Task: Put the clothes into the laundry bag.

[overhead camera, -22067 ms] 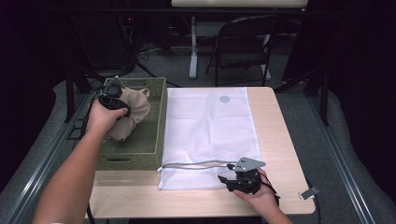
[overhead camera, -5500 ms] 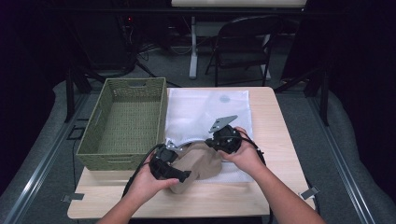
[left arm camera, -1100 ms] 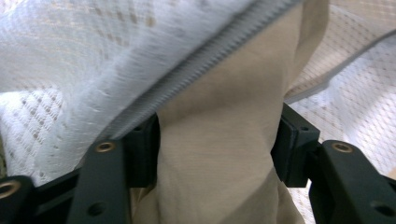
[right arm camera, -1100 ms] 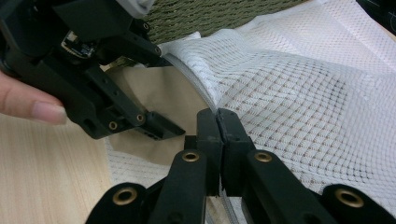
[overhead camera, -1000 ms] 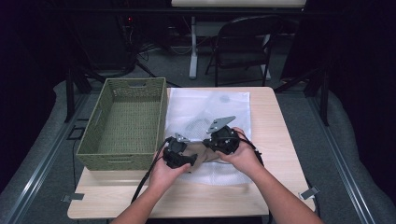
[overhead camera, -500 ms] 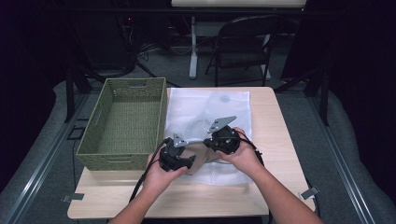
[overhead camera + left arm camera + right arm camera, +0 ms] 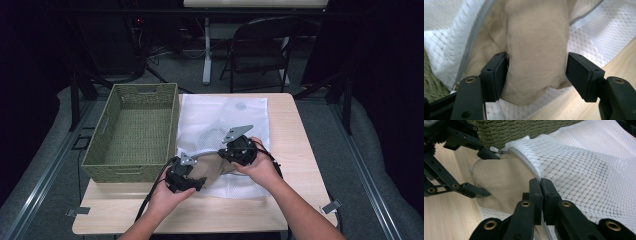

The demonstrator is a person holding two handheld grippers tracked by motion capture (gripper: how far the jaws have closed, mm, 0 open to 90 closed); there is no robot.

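A white mesh bag [image 7: 220,115] lies flat on the wooden table, its opening toward the near edge. A beige cloth [image 7: 209,172] sits partly inside that opening. My left gripper [image 7: 198,183] straddles the cloth's [image 7: 536,50] outer end. Its jaws have just been opening; the left pad brushes the cloth, while the right pad stands just off it. My right gripper [image 7: 226,159] is shut on the bag's zippered rim [image 7: 579,170] and holds the top layer up over the cloth [image 7: 499,182]. The right gripper view has its own jaws [image 7: 540,182] pinched together and the left gripper [image 7: 486,173] beyond.
A green woven basket [image 7: 132,170] stands empty at the table's left, close beside the bag. Bare wood runs along the near edge [image 7: 240,215] and the right side. A folding chair [image 7: 260,45] stands behind the table.
My left hand has slid a little toward the near left, pulling back along the cloth. The right hand has kept still with the bag's rim.
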